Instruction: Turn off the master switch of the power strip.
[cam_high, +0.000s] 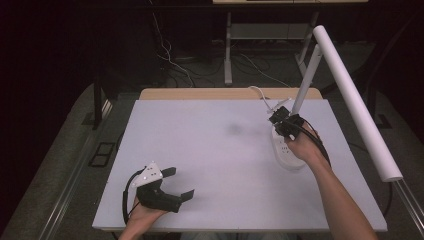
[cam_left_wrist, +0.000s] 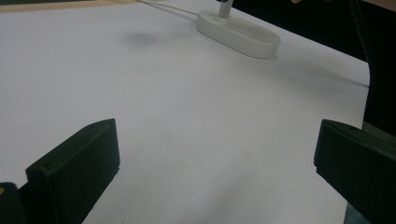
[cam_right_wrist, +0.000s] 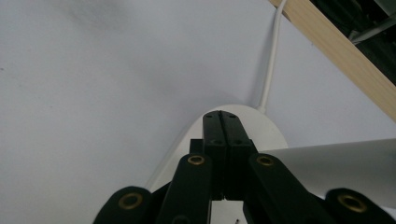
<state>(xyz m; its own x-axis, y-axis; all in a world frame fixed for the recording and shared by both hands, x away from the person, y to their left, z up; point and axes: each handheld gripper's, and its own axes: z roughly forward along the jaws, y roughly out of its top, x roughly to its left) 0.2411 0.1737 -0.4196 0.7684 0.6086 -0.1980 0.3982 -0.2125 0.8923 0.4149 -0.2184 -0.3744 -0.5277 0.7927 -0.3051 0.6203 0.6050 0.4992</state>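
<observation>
Lamp base, white oval, sits at table's far right. My right gripper hangs over its back end, jaws pressed together, gripping nothing. My left gripper rests near the front edge, jaws spread wide, empty.

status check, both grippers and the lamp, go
Left hand-held gripper open, low over bare table. Right hand-held gripper shut, empty, over the white lamp base beside its stem. Nothing in the way.
</observation>
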